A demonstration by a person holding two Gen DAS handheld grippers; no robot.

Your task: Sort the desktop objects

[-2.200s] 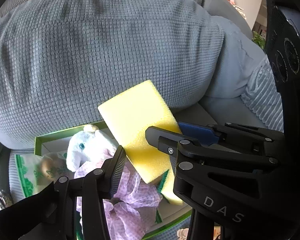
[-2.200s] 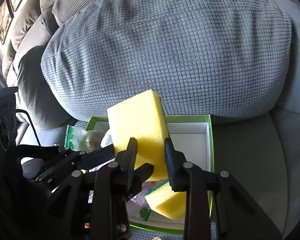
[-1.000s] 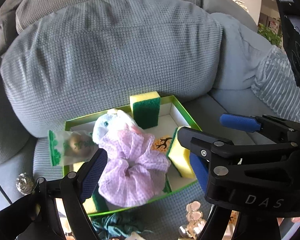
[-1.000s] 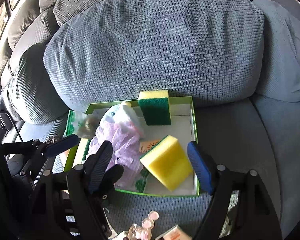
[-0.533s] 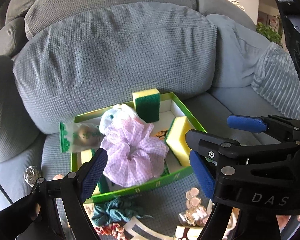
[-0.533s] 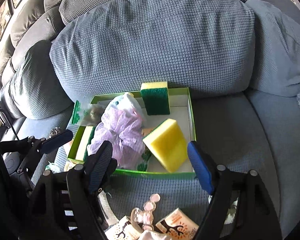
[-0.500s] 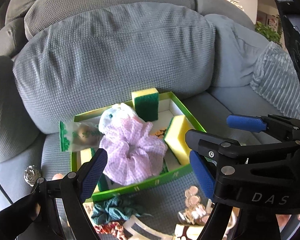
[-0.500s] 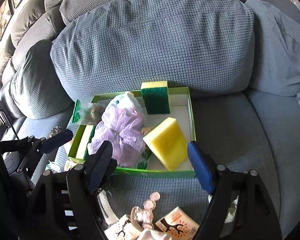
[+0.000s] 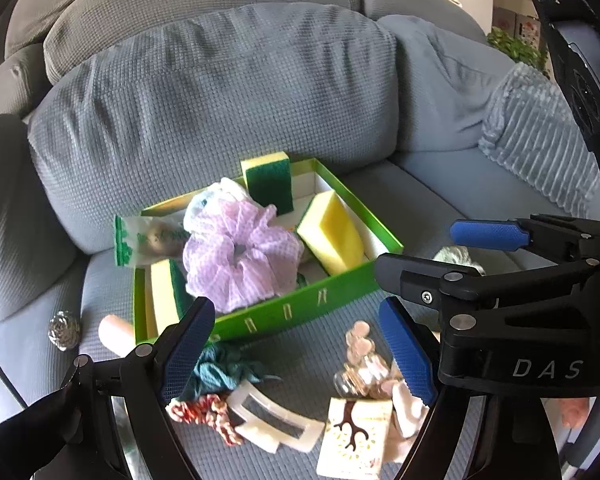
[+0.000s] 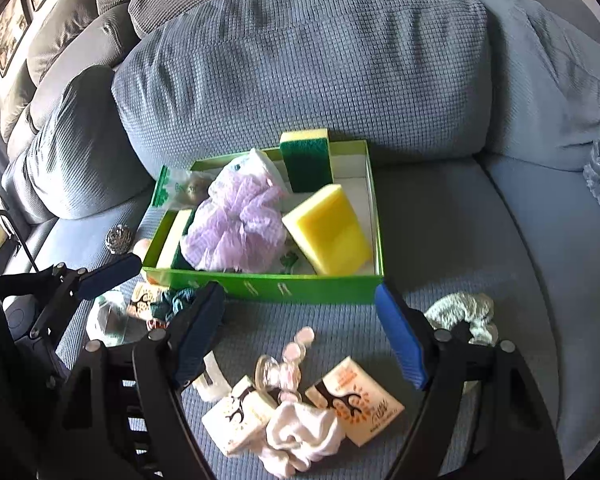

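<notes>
A green box [image 9: 300, 308] [image 10: 268, 286] sits on the grey sofa seat. It holds a lilac scrunchie [image 9: 240, 256] [image 10: 236, 228], a yellow sponge [image 9: 334, 236] [image 10: 328, 232], an upright green-faced sponge [image 9: 270, 184] [image 10: 306, 158], another sponge at its left [image 9: 162, 292] and a plastic bag [image 9: 148, 236]. My left gripper [image 9: 296, 354] is open and empty in front of the box. My right gripper [image 10: 300, 334] is open and empty over loose items.
In front of the box lie a teal scrunchie [image 9: 220, 372], a white hair clip [image 9: 276, 420], small tree-print boxes [image 10: 354, 400] [image 9: 356, 436], a clear bag of pink discs [image 10: 284, 364], a white cloth [image 10: 300, 440] and a pale green scrunchie [image 10: 464, 312]. A metal ball [image 10: 119, 238] lies left.
The right gripper let go of the yellow sponge, which now lies in the box. Both grippers have drawn back from the box, bringing the loose items in front into view.
</notes>
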